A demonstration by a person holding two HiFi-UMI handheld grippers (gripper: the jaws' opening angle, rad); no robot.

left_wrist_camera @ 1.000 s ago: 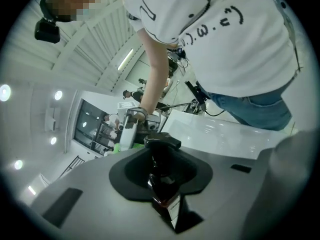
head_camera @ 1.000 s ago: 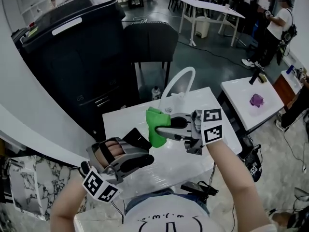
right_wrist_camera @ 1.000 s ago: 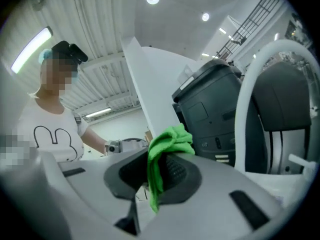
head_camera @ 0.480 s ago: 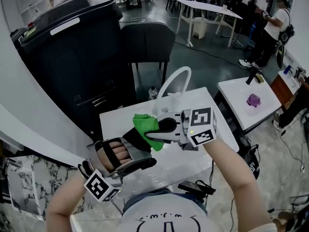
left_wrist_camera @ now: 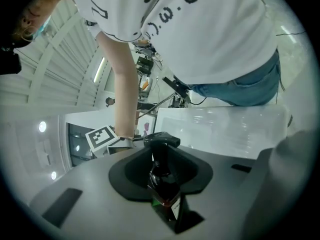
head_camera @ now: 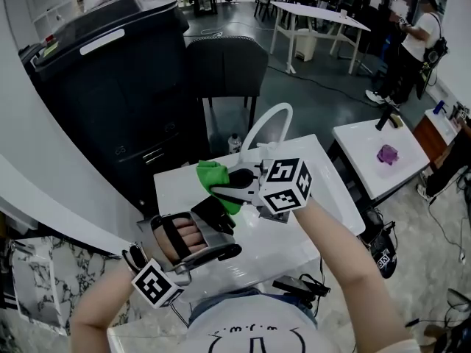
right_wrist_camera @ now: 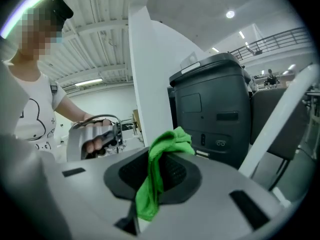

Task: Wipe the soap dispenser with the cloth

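- Soap dispenser, a dark bottle with a black pump head, sits clamped in the left gripper above the white table. It is raised off the surface, with the pump end pointing out past the jaw tips.
- The left gripper view shows the jaws pinched on the bottle's body, so the dispenser is firmly held rather than resting loose.
- The right gripper has its jaws closed on a green cloth, with a bunch standing above the pads and a tail hanging below.
- In the head view the cloth hangs just over the dispenser's outer end. Whether fabric actually touches plastic there cannot be told.
- The step in hand appears to be the wipe itself, with cloth and bottle brought together in mid-air in front of the person.
- To do it well, the loose tail of the cloth should do the rubbing, not the hard jaw tips, drawn along the bottle's length.
- Rolling the left wrist would present fresh faces of the bottle, while the cloth hand works in short, light strokes.
- The risk is that pushing sideways on the pump head could lever the bottle out of its narrow grip or squeeze out soap.
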